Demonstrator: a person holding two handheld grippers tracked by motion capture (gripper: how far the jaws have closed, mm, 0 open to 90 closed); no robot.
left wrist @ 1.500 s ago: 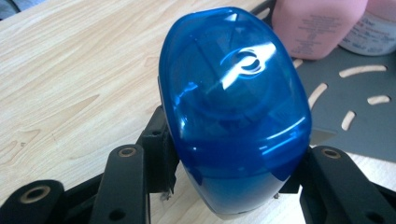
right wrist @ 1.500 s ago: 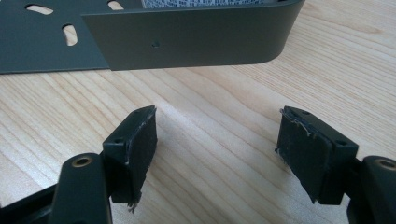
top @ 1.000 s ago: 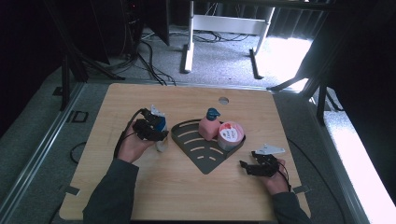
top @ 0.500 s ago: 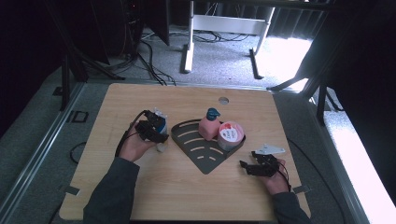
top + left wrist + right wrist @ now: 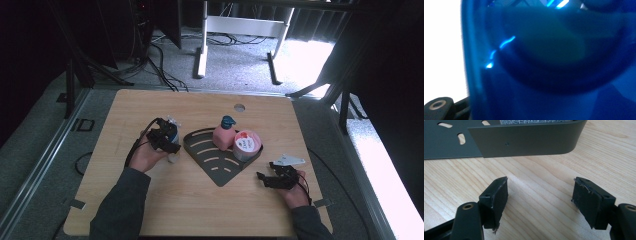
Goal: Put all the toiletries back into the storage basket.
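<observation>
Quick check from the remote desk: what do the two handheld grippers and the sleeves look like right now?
Both grippers are black: the left gripper trails a black cable, and the right gripper carries a grey three-cornered plate. Its fingers are flat black pads with frayed edges and brass-coloured pivot rivets. The sleeves are dark grey.

Table (image 5: 150, 210): pale wood, fine straight grain, one round hole at its 12 o'clock edge.

Tray (image 5: 212, 162): dark grey metal with pale slot cutouts; its wall (image 5: 529, 138) reads flat olive-grey up close.

Pump bottle (image 5: 224, 136): pink body, teal cap.

Round tub (image 5: 246, 145), at 3 o'clock of the pink bottle: pink, white lid with a red mark.

Bottle (image 5: 171, 131) at the tray's 9 o'clock: blue with a whitish top; close up (image 5: 549, 62) it is deep translucent blue, perhaps with greenish contents, blurred.

Both grippers (image 5: 167, 142) (image 5: 272, 181): black. Sleeve (image 5: 120, 210): dark grey.
</observation>
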